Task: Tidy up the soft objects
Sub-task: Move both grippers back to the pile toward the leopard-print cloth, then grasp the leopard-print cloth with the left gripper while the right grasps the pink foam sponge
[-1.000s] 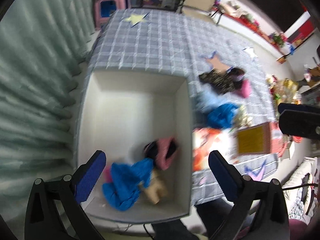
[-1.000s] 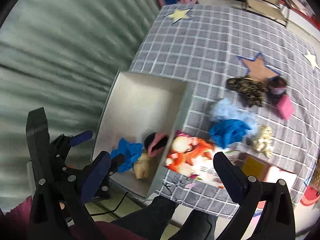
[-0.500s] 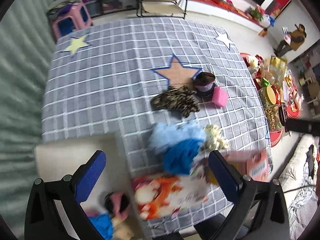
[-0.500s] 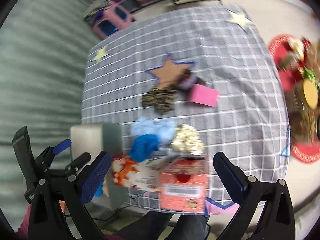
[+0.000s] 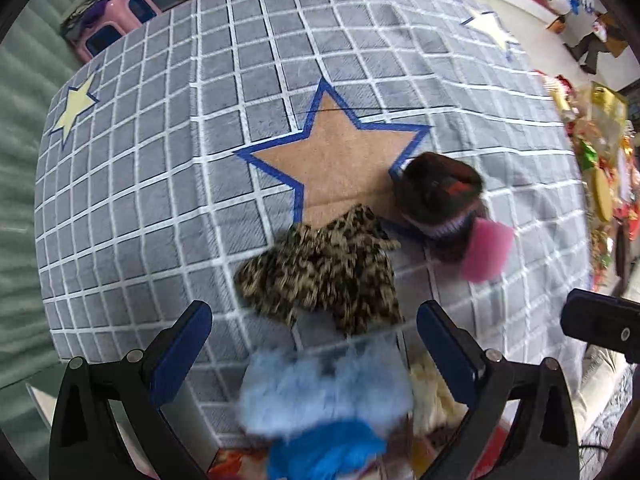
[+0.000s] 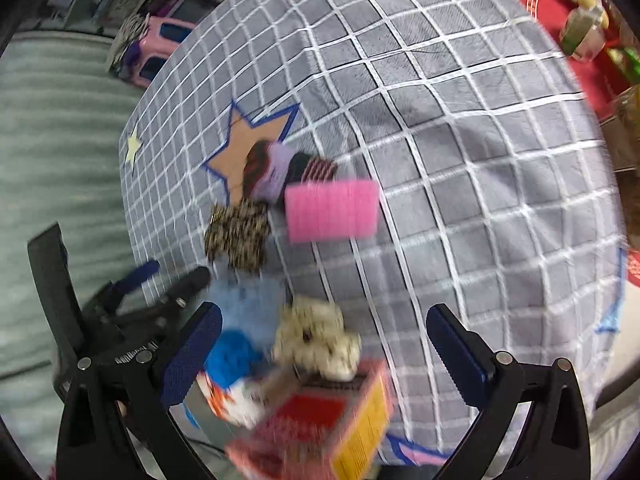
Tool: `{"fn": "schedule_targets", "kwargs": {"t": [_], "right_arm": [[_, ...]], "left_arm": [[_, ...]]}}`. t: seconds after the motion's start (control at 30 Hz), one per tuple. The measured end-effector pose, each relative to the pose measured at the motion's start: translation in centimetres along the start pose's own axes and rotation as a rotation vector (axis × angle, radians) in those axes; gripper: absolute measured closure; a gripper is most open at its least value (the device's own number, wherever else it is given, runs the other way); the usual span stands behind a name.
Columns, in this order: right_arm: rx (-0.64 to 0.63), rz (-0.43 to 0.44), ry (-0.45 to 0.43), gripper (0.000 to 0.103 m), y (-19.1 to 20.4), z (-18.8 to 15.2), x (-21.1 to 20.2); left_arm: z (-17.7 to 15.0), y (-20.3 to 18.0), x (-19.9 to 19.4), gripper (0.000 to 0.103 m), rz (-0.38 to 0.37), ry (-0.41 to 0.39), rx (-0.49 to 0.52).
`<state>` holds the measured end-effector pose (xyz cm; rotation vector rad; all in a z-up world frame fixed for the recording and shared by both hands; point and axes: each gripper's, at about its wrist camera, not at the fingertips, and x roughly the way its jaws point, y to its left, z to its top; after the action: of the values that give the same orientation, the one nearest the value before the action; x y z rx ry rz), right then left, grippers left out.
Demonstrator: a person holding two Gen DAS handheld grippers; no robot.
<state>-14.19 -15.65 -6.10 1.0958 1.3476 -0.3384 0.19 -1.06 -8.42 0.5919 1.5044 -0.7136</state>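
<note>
Soft things lie on the grey checked tablecloth (image 5: 160, 160). A leopard-print cloth (image 5: 320, 272) lies just ahead of my open, empty left gripper (image 5: 312, 344). A light blue fluffy piece (image 5: 324, 388) and a bright blue cloth (image 5: 324, 452) sit between its fingers, lower down. A dark knit hat (image 5: 440, 196) and a pink sponge-like block (image 5: 486, 246) lie to the right. My right gripper (image 6: 324, 344) is open and empty above a cream plush (image 6: 316, 340). The pink block (image 6: 332, 210), leopard cloth (image 6: 238, 232) and hat (image 6: 276, 172) lie farther ahead.
A red and yellow carton (image 6: 320, 420) and a printed orange-white package (image 6: 232, 396) lie at the near table edge. A pink stool (image 5: 116, 20) stands beyond the far left corner. Cluttered goods (image 5: 600, 140) stand off the table's right side. The left gripper shows in the right wrist view (image 6: 132, 304).
Both grippers swung away from the white box at the left and moved right and forward over the table. The soft pile is now close under them. Both stayed open.
</note>
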Motion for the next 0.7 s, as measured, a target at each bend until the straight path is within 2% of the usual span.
{"fn": "schedule_targets", "kwargs": {"t": [0.2, 0.47, 0.6, 0.67, 0.7], "right_arm": [[0.031, 0.054, 0.013, 0.0, -0.4, 3.7, 4.4], [0.034, 0.066, 0.051, 0.0, -0.9, 4.9, 7.7], [0.033, 0.069, 0.062, 0.0, -1.3, 4.9, 8.2], [0.019, 0.07, 0.051, 0.017, -1.2, 4.9, 8.0], [0.006, 0.06, 0.05, 0.031, -0.9, 5.0, 8.0]], "left_arm": [[0.8, -0.2, 2.7, 0.001, 0.028, 0.03, -0.03], [1.1, 0.1, 5.1, 0.001, 0.051, 0.08, -0.064], [1.0, -0.5, 6.9, 0.012, 0.034, 0.138, -0.052], [0.9, -0.6, 7.6, 0.019, 0.036, 0.161, -0.051], [0.9, -0.7, 7.6, 0.02, 0.034, 0.16, -0.056]]}}
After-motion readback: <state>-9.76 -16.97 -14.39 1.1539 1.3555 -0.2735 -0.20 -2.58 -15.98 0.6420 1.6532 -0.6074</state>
